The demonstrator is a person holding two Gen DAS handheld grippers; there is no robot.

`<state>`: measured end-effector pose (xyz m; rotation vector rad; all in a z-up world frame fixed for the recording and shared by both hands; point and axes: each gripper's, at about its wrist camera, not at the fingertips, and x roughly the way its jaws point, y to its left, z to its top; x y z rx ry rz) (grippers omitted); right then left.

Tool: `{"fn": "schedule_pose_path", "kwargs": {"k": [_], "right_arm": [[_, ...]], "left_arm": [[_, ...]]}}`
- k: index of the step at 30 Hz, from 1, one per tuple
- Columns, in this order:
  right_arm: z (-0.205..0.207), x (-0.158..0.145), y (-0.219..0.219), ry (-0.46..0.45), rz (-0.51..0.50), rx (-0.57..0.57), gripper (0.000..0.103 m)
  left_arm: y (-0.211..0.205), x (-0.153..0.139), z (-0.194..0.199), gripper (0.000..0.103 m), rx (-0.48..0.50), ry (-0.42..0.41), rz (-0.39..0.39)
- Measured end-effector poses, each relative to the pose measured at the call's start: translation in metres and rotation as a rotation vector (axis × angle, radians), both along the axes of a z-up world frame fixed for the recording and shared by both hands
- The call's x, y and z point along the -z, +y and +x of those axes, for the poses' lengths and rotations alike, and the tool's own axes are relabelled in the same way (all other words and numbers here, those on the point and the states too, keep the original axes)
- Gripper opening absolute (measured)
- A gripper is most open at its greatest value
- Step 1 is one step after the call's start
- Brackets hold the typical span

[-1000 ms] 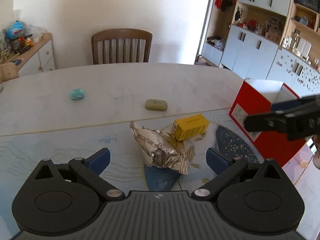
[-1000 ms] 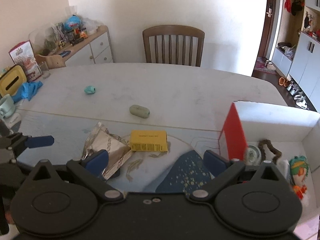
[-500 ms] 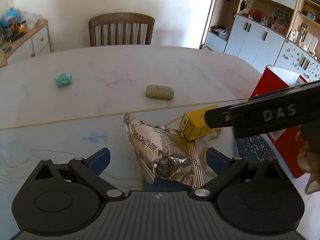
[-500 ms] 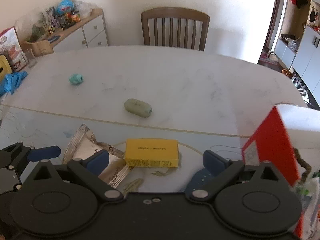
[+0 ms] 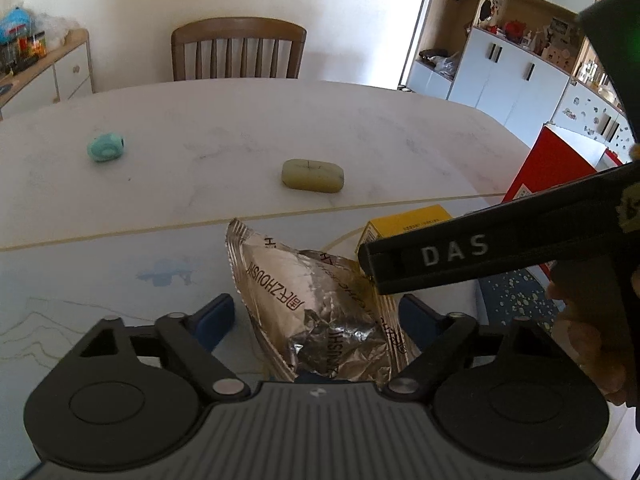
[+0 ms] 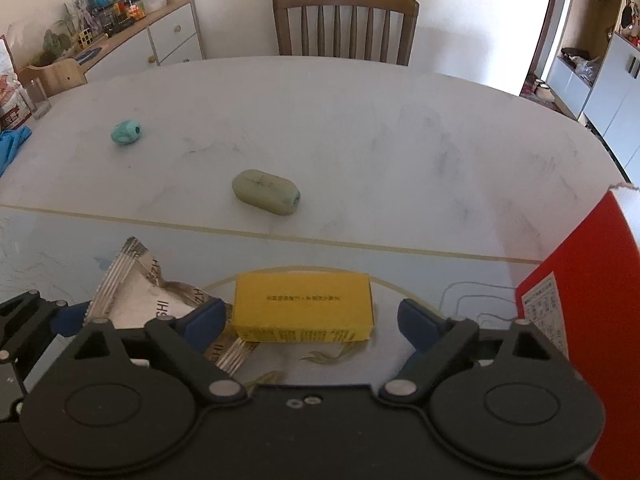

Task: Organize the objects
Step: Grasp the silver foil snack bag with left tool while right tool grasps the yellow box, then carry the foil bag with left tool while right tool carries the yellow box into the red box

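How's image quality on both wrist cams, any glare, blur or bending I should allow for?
Left wrist: sharp; crinkled silver foil packet throws bright glints, the doorway is blown out. Right wrist: sharp too; yellow rectangular box evenly lit, but fisheye bows the white marble table.

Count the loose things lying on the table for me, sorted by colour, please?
Silver: 1, the foil packet
Yellow: 1, the small box
Pale green: 1, the soap bar
Teal: 1, the little round thing
Total: 4

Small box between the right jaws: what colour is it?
Yellow, with small dark print on its top; the small box shows best in the right wrist view.
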<state>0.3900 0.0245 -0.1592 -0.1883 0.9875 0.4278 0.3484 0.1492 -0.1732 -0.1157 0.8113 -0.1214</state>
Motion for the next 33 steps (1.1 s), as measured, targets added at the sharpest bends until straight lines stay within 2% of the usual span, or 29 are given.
{"fn": "schedule_pose_path", "kwargs": {"k": [3,5,8,10,19,33], "right_arm": [[0.001,0.003,0.001,0.007,-0.002,0.002,0.086],[0.001,0.004,0.002,0.007,-0.001,0.002,0.084],[0.001,0.005,0.002,0.014,-0.001,0.001,0.075],[0.000,0.004,0.003,0.015,0.003,-0.001,0.070],[-0.006,-0.007,-0.002,-0.007,0.002,0.020,0.069],[-0.039,-0.063,-0.033,-0.032,0.081,0.032,0.068]], "left_arm": [[0.000,-0.001,0.000,0.076,-0.002,-0.008,0.000],[-0.001,-0.002,0.000,0.065,0.000,-0.009,0.001],[-0.001,-0.002,0.000,0.060,-0.005,-0.007,0.003],[0.000,-0.003,-0.001,0.059,-0.002,-0.005,-0.003],[0.000,-0.009,-0.004,0.053,0.001,0.006,-0.001],[-0.008,-0.053,-0.028,0.053,-0.008,0.007,0.000]]}}
